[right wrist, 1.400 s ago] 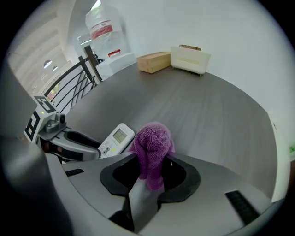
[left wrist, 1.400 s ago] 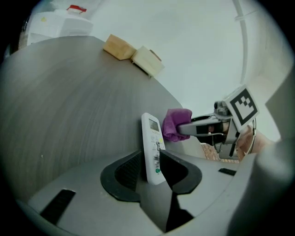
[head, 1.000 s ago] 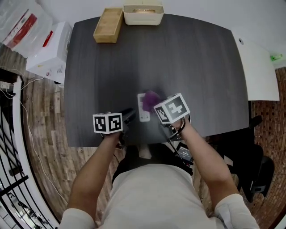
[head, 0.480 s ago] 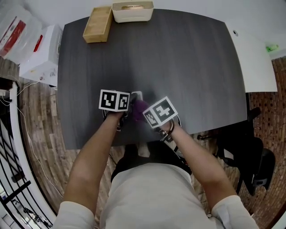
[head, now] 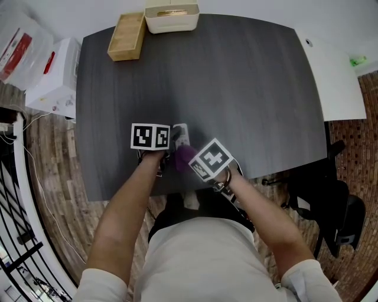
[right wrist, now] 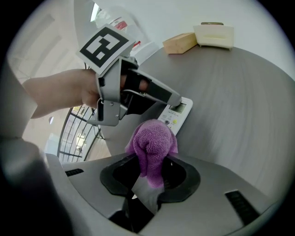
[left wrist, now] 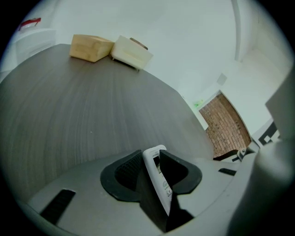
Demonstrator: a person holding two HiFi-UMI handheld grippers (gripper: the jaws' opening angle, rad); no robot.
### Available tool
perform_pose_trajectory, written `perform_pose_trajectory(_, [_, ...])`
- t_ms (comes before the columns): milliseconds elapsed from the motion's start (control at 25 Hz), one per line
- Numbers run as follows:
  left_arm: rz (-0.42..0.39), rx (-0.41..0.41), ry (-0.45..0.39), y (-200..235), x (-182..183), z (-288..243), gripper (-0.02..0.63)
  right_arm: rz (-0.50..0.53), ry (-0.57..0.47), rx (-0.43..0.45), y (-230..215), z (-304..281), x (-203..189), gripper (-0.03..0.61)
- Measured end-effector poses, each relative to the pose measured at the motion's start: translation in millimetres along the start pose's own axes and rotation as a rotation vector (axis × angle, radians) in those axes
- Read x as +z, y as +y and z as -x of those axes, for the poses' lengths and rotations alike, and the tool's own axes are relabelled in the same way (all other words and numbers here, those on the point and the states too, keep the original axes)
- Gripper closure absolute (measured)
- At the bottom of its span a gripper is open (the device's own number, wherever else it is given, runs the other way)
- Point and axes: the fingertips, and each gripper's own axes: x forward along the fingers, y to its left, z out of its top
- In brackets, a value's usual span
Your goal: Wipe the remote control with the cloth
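Two grippers were working close together near the 6 o'clock edge of the dark grey wood-grain table [head: 248, 76]. The left gripper [left wrist: 150, 166] had its jaws clamped on a white remote control [right wrist: 177, 115], gripping it by its long sides. The right gripper [right wrist: 152, 173] was pinched shut on a bunched-up purple cloth [right wrist: 152, 145], which sat right at the remote's 5 o'clock end. I honestly couldn't tell if it was actually pressing on it.

Way over at the table's far edge, a wooden box [head: 126, 36] sat at 11 o'clock with a cream tray [head: 172, 17] just beside it at 12. Off the table, a white box [head: 53, 76] and a plastic bag [head: 18, 41] were at 10 o'clock, with plank flooring [head: 53, 159] at 9 and black railings [head: 18, 236] at 8. A white tabletop [head: 333, 76] was at 3 and a black chair [head: 331, 218] at 4.
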Motion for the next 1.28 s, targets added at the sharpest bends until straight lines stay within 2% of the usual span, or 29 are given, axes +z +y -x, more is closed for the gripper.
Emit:
perform_pose_trajectory(320, [0.004, -0.007, -0.015, 0, -1, 1, 0.488, 0.071, 0.084, 0.092, 20, -2, -44, 0.457])
perform_pose_trajectory(400, [0.000, -0.008, -0.013, 1, -1, 1, 0.488, 0.084, 0.075, 0.096, 18, 4, -47, 0.457])
perform_pose_trajectory(560, [0.001, -0.011, -0.016, 0, -1, 1, 0.488, 0.030, -0.038, 0.065, -11, 28, -23, 0.457])
perform_pose_trajectory(680, [0.008, -0.016, -0.022, 1, -1, 2, 0.488, -0.015, -0.108, -0.026, -51, 42, 7, 0.457])
perform_pose_trajectory(800, [0.013, -0.022, -0.026, 1, -1, 2, 0.488, -0.054, -0.136, -0.112, -87, 42, 37, 0.457])
perform_pose_trajectory(920, [0.017, -0.029, -0.032, 0, -1, 1, 0.489, -0.084, -0.136, -0.153, -105, 32, 59, 0.457])
perform_pose_trajectory(1080, [0.028, -0.029, -0.041, 0, -1, 1, 0.489, -0.069, -0.093, -0.138, -100, 15, 62, 0.457])
perform_pose_trajectory(1280, [0.046, -0.034, -0.064, 0, -1, 2, 0.492, -0.025, -0.050, -0.058, -78, 11, 43, 0.457])
